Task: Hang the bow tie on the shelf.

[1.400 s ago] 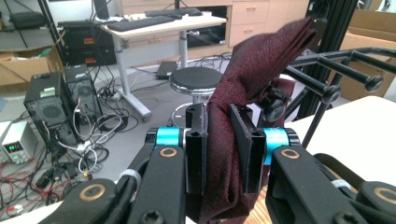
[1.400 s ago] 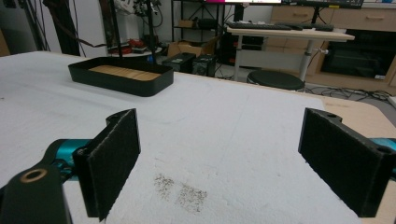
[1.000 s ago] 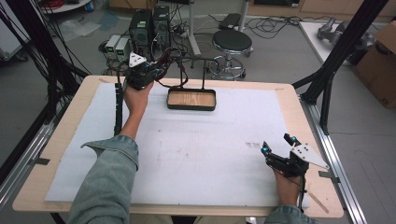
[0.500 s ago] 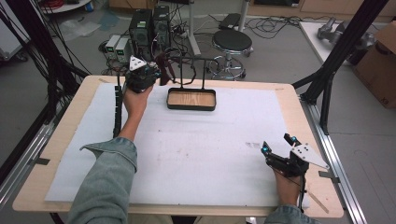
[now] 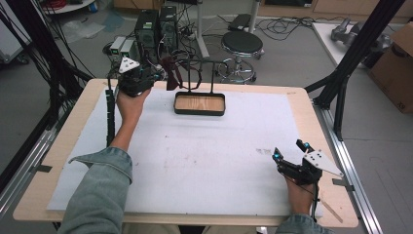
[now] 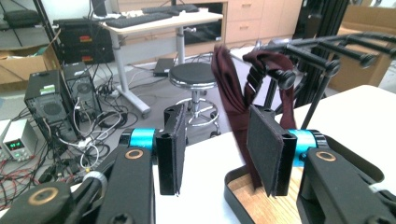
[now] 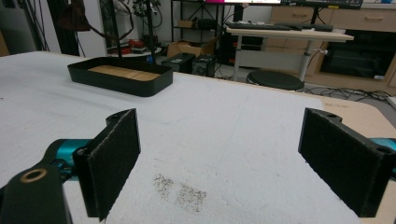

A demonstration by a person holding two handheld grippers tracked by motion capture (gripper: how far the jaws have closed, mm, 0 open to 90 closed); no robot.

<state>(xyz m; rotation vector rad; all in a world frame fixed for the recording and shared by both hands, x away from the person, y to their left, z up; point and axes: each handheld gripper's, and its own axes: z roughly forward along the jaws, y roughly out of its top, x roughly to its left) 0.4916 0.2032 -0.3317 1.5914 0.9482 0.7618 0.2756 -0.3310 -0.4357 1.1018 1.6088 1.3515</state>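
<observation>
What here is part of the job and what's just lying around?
In the job: the dark red cloth draped on the black rack, the rack's wooden-floored tray, the left tool, jaws just opening with nothing between them.
Lying about: stool, computer towers, cardboard box.

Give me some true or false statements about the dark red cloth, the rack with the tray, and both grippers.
1. The dark red cloth hangs on the black rack. True.
2. The left gripper grips the cloth. False: its jaws have just been opening and stand apart, nothing between them.
3. The tray has a wooden floor. True.
4. The right gripper holds the tray. False: it is open, far from it, over the white table cover.
</observation>
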